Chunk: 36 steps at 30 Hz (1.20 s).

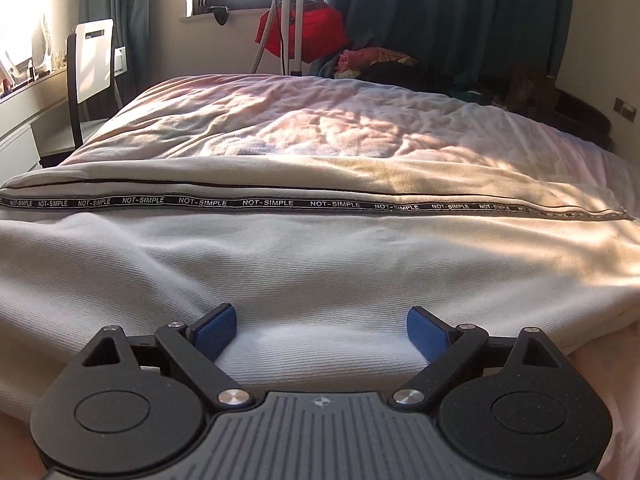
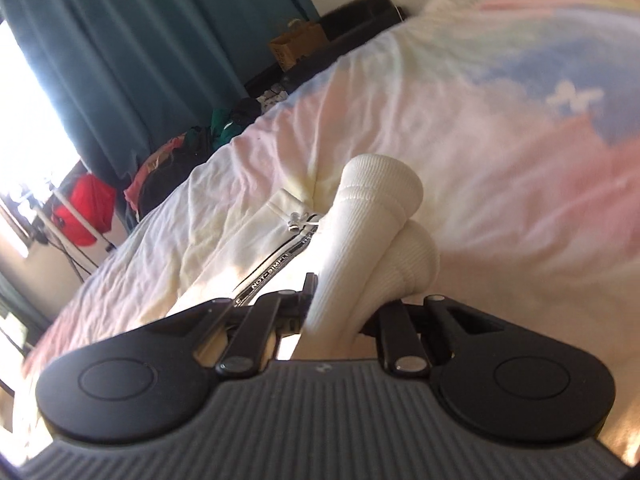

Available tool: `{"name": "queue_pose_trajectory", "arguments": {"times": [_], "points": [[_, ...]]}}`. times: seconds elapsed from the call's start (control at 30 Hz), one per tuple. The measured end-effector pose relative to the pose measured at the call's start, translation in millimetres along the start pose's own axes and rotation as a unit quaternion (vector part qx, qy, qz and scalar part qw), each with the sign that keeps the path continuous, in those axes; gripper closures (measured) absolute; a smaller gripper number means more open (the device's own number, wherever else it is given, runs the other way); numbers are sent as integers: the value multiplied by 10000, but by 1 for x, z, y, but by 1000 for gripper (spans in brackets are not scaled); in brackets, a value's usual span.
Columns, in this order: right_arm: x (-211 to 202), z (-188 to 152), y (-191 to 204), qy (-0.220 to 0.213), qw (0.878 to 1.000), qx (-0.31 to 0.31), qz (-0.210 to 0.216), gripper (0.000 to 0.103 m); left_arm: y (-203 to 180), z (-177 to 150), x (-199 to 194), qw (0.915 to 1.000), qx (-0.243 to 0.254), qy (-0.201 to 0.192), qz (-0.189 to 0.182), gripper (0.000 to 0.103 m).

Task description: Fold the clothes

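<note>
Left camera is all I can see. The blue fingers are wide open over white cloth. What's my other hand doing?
Observer: The right gripper is shut on the ribbed cuff of the white garment.
Operator: Is the cuff lying flat?
Observer: No, it sticks up, bunched into two rolls.
Operator: Anything else near it?
Observer: A zipper pull at the end of the NOT-SIMPLE tape, just left of the cuff.

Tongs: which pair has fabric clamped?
The right tongs, shut on the white ribbed cuff. The left tongs are open, blue pads spread over the white garment.
</note>
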State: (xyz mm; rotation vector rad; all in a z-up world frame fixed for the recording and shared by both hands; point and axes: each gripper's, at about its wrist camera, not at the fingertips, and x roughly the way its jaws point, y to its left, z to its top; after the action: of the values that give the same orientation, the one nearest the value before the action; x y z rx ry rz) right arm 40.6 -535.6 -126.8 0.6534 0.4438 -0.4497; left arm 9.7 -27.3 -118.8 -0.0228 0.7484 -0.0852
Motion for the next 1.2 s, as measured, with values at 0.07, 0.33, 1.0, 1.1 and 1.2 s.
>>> {"name": "queue_pose_trajectory", "arguments": {"times": [0.07, 0.33, 1.0, 1.1, 1.2], "points": [[-6, 1, 11, -148, 9995, -273, -37, 90, 2, 2, -2, 9999, -96, 33, -60, 9], [-58, -1, 94, -1064, 9813, -1534, 468, 90, 32, 16, -17, 9972, -723, 3, -209, 9], [-117, -294, 266, -494, 7264, -6410, 2429, 91, 110, 36, -46, 9807, -1862, -559, -206, 8], [-130, -284, 267, -548, 7376, -6211, 2592, 90, 109, 37, -45, 9808, -1788, -715, -299, 7], [-147, -280, 271, -641, 7391, -6059, 2873, 90, 110, 40, -44, 9805, -1752, -833, -300, 7]]}}
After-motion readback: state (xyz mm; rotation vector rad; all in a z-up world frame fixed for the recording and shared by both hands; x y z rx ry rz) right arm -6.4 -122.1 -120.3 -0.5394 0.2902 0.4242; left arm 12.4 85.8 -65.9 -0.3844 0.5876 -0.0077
